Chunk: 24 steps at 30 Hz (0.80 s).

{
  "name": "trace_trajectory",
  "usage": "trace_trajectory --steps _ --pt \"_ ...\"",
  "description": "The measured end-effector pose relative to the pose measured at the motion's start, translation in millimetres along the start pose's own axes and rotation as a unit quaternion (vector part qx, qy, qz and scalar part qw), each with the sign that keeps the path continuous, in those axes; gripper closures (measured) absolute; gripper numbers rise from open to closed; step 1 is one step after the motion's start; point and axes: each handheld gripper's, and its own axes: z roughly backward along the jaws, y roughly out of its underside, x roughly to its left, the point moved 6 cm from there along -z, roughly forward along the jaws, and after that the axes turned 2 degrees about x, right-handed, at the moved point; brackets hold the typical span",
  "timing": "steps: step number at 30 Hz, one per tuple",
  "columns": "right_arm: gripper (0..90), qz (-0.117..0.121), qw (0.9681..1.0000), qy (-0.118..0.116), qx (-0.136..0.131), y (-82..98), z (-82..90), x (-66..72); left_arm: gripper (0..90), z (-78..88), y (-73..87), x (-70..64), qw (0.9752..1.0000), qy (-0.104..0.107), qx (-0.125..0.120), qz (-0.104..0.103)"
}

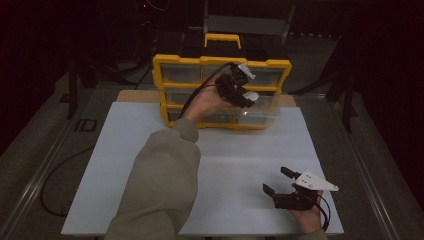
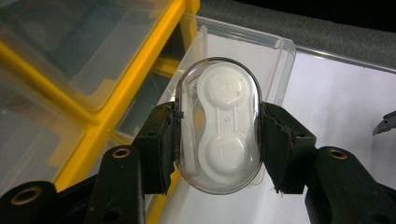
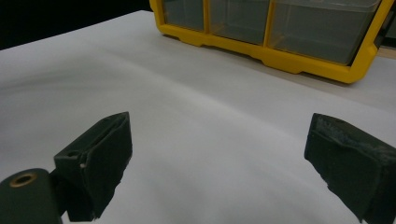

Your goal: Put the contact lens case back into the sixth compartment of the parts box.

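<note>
Held item: a clear oval plastic case with a white two-cup contact-lens holder inside [image 2: 219, 126] is clamped by its long sides between the pads of the left gripper [image 2: 219, 140].
Item position: the case is held in the air just in front of the yellow-framed organiser cabinet with clear plastic drawers [image 1: 220, 62], above a pulled-out clear drawer [image 2: 243, 46].
Left gripper: it is seen at the cabinet front in the high view [image 1: 239, 89]; the jaws are closed on the case.
Right gripper: it [image 1: 280, 181] is held low over the white table sheet [image 1: 150, 150], well apart from the cabinet; the jaws are spread wide, with nothing between them.
</note>
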Motion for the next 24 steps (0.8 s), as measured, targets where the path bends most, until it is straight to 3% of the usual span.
trace_trajectory --steps 8,11,14,24 --pt "7.6 0.000 1.0000 0.000 0.001 -0.2 0.6 0.5 47.5 -6.9 -0.7 -1.1 1.0000 -0.008 -0.001 0.005" --pt "7.6 0.001 1.0000 0.001 0.000 -0.3 1.2 0.0 33.7 -0.9 0.5 1.0 0.9996 -0.013 -0.015 0.019" --pt "7.6 0.001 1.0000 0.001 0.001 -0.3 0.9 0.2 19.8 8.0 3.6 5.2 0.9989 -0.031 -0.020 0.028" --pt "7.6 0.003 1.0000 0.000 0.004 0.6 -1.0 1.5 3.8 40.1 26.1 15.5 0.9968 -0.055 -0.034 0.046"
